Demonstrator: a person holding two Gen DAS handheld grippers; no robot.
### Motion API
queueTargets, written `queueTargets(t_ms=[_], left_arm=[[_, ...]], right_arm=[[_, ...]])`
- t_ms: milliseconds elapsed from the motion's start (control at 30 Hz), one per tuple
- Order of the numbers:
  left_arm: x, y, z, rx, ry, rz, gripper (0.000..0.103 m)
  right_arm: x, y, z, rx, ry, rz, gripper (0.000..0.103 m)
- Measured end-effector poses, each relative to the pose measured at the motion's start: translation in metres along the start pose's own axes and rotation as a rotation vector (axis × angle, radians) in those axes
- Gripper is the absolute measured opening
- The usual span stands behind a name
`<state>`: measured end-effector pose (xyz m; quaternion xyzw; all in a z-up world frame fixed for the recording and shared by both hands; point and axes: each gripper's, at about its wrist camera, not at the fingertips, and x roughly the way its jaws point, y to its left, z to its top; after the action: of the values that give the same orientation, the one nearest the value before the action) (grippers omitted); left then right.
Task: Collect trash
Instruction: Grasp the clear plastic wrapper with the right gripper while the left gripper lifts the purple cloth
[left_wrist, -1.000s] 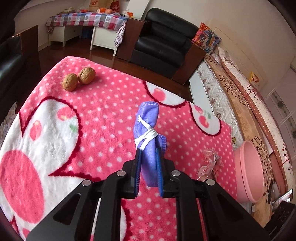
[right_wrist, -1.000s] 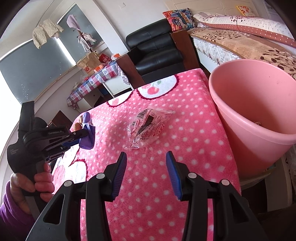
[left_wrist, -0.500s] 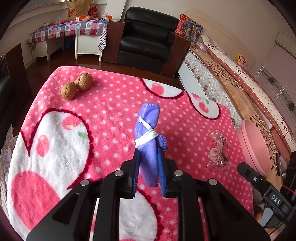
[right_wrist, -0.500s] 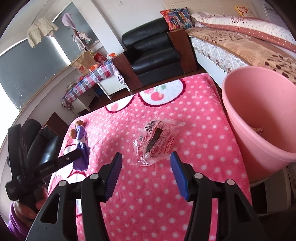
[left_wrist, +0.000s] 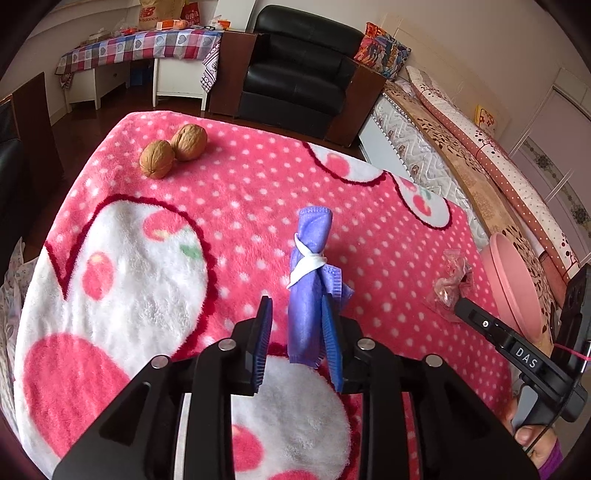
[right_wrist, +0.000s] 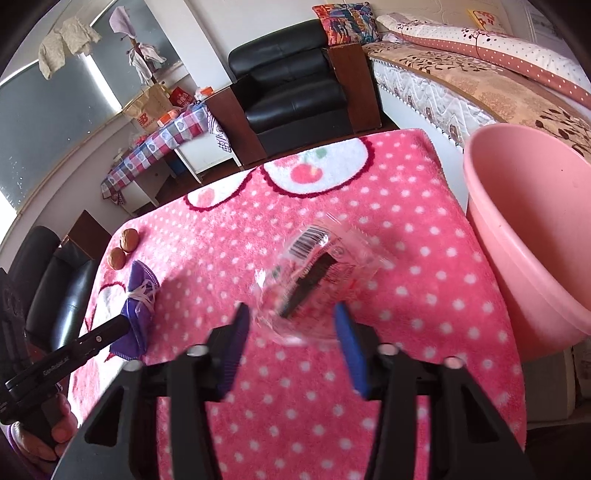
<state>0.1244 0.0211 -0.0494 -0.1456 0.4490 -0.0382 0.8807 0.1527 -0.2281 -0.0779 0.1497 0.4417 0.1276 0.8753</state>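
A clear crumpled snack wrapper (right_wrist: 317, 266) with a barcode lies on the pink dotted blanket (right_wrist: 406, 295). My right gripper (right_wrist: 291, 328) is down over it with the jaws closing; the wrapper sits between the blue pads, and I see no pad pressing it. The pink bin (right_wrist: 535, 229) stands just right of the blanket's edge. A rolled purple cloth (left_wrist: 312, 236) tied with white string lies between the jaws of my left gripper (left_wrist: 295, 325), which are opening; a gap shows at the left pad. In the left wrist view the wrapper (left_wrist: 452, 280) meets the right gripper's tip (left_wrist: 461, 304).
Two walnuts (left_wrist: 173, 151) lie at the blanket's far left corner. A black armchair (left_wrist: 295, 74) and a checked-cloth table (left_wrist: 140, 44) stand beyond. A bed (right_wrist: 480, 74) runs behind the bin. A person's hand (right_wrist: 55, 432) holds the left gripper's handle.
My left jaws spread off the purple cloth. My right gripper moved forward and down until the wrapper, earlier ahead of the tips, lies between them.
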Motion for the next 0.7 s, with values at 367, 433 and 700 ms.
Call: queueTargets(t_ms=[367,433,700], left_arm=[[-0.002,-0.004,-0.003,0.004,-0.019,-0.011,0.027],[-0.004,-0.006,-0.004,0.012,-0.036,-0.011,0.017],[-0.022,-0.019,-0.006,0.032,-0.077,-0.036,0.009]], right_arm=[[-0.034,0.016,-0.011,-0.103,-0.027,0.071,0.0],[-0.042,0.016,-0.015,-0.113,-0.029,0.075,0.0],[-0.059,0.013,-0.024,-0.113,-0.041,0.077,0.0]])
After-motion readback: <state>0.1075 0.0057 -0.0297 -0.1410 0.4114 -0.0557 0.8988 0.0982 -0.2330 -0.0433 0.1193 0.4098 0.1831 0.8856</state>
